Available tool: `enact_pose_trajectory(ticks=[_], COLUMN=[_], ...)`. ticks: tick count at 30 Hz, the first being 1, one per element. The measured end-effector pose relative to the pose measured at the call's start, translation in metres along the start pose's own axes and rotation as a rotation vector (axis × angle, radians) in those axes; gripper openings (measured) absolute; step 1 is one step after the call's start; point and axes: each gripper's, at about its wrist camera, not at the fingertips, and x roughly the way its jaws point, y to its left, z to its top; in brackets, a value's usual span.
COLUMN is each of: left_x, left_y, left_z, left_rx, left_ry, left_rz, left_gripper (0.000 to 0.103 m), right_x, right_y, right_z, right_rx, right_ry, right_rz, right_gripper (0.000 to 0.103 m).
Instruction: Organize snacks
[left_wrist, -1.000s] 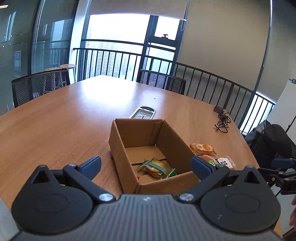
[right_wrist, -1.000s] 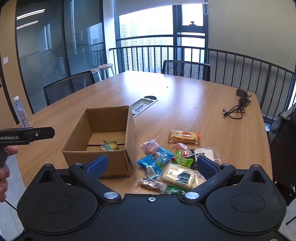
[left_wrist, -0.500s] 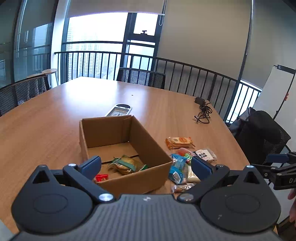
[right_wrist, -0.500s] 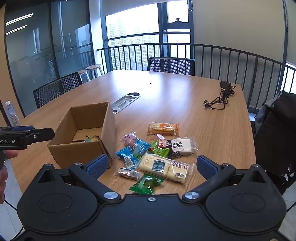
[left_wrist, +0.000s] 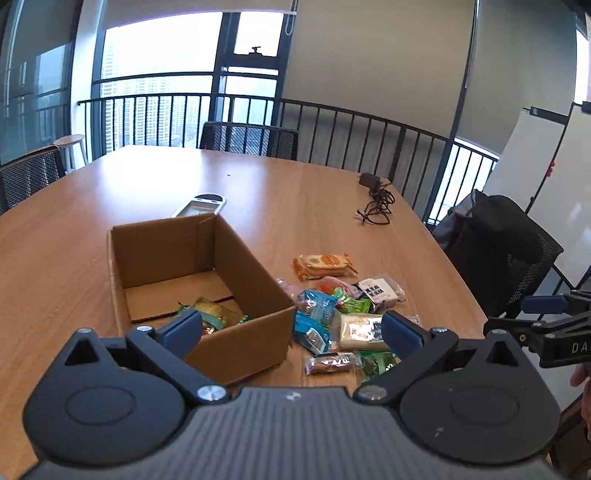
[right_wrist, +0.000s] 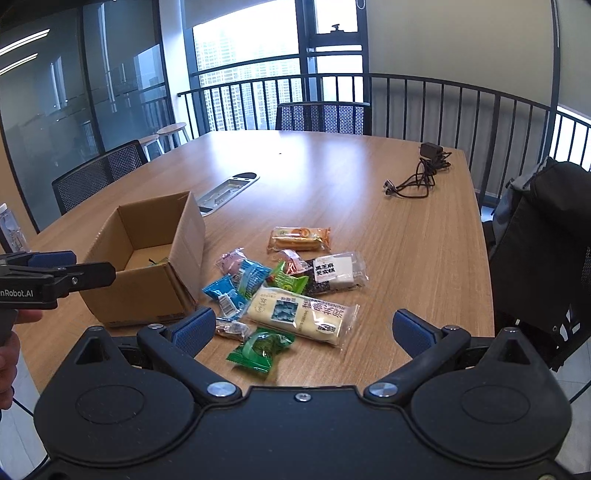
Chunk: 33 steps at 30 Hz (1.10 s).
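Note:
An open cardboard box (left_wrist: 236, 258) (right_wrist: 184, 236) stands on the wooden table with a green-and-yellow snack pack (left_wrist: 216, 314) lying inside. To its right lies a pile of several snack packs: an orange pack (right_wrist: 299, 238), a black-and-white pack (right_wrist: 334, 271), blue packs (right_wrist: 236, 282), a long cream pack (right_wrist: 301, 314) and a green pack (right_wrist: 264, 349). My left gripper (left_wrist: 291, 328) is open and empty, held above the box's near right corner. Over the near end of the pile my right gripper (right_wrist: 304, 326) hovers, open and empty.
A black charger with its cable (right_wrist: 421, 173) lies at the far right of the table (right_wrist: 332, 177). A metal cable hatch (right_wrist: 227, 190) sits behind the box. Mesh chairs (right_wrist: 321, 118) ring the table, one with a dark bag (right_wrist: 543, 251) at the right. A water bottle (right_wrist: 11, 232) stands far left.
Both grippers have swung to the right, so the snack pile now sits more central in each view. The box and snacks have not moved; both grippers stay open.

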Motion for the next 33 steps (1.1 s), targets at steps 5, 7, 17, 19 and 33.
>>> enact_pose_trajectory(ticks=[5,7,17,19,33], left_x=[0.021,0.03,0.077,0.084,0.118], left_y=[-0.003,-0.007,-0.012,-0.012,-0.008], left_z=[-0.007,-0.01,-0.014,-0.015,-0.022], left_rx=[-0.004,-0.006,-0.076,-0.103,-0.23], left_ry=[0.053,0.074,0.209,0.23,0.292], left_rz=[-0.036,-0.052,-0.12,-0.118,-0.082], left_gripper=[0.098,0.091,0.064,0.063,0.051], right_x=[0.011,0.015,0.051,0.059,0.09], right_y=[-0.009,-0.012,-0.021,-0.025,-0.019], right_z=[-0.004,-0.006,-0.016,-0.019,-0.035], right_rx=[0.055,0.08,0.268,0.332,0.498], right_ry=[0.024,0.038,0.142,0.163,0.237], right_rz=[0.018,0.036,0.142,0.165,0.202], right_gripper=[0.099,0.089,0.065,0.064,0.043])
